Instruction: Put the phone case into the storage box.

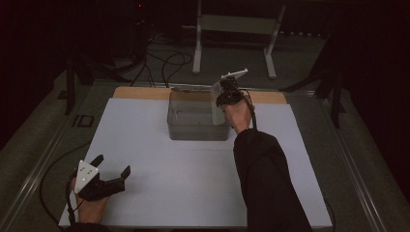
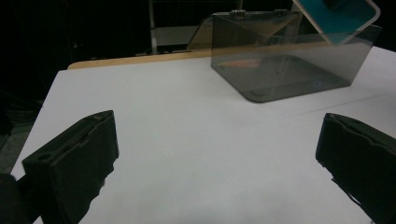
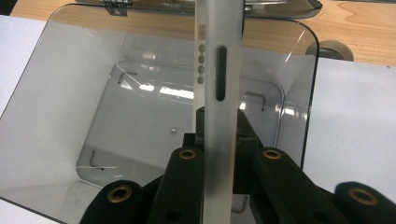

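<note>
Right gripper [image 3: 218,154] jaws clamp what looks like a phone case [image 3: 218,70] over the clear box [image 1: 193,126]; left gripper [image 1: 112,170] jaws apart

The left gripper [image 1: 112,166] is held low at the near left, resting in the left hand [image 1: 90,209], its jaws spread wide with nothing between them. The right gripper [image 1: 227,89] is carried far forward by an outstretched, dark-sleeved right forearm [image 1: 263,179], its jaws clamped on a thin flat piece [image 3: 217,93] held edge-on.
</note>
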The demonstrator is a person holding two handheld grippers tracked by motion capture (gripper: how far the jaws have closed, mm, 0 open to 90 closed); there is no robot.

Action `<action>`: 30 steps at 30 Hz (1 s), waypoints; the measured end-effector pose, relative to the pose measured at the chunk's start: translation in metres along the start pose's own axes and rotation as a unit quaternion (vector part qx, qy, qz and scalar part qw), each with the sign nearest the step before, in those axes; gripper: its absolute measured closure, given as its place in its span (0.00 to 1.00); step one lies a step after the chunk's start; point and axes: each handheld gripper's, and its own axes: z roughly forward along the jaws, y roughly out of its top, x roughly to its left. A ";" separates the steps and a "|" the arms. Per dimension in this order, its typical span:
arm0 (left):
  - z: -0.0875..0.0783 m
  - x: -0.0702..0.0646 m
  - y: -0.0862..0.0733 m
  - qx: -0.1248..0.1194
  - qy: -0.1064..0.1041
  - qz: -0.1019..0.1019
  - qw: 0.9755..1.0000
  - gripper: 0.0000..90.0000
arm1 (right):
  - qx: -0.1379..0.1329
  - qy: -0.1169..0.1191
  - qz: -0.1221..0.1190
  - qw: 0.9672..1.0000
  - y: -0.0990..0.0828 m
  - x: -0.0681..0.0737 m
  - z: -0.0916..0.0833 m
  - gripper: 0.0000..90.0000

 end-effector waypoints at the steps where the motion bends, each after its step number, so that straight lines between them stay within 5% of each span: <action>1: 0.000 0.000 0.000 0.000 0.000 0.000 1.000 0.00 | -0.001 -0.001 0.001 1.000 0.000 0.000 0.001 0.95; 30: 0.000 0.000 0.000 0.000 -0.001 -0.002 1.000 0.00 | 0.021 -0.016 0.014 1.000 -0.007 -0.005 0.017 0.95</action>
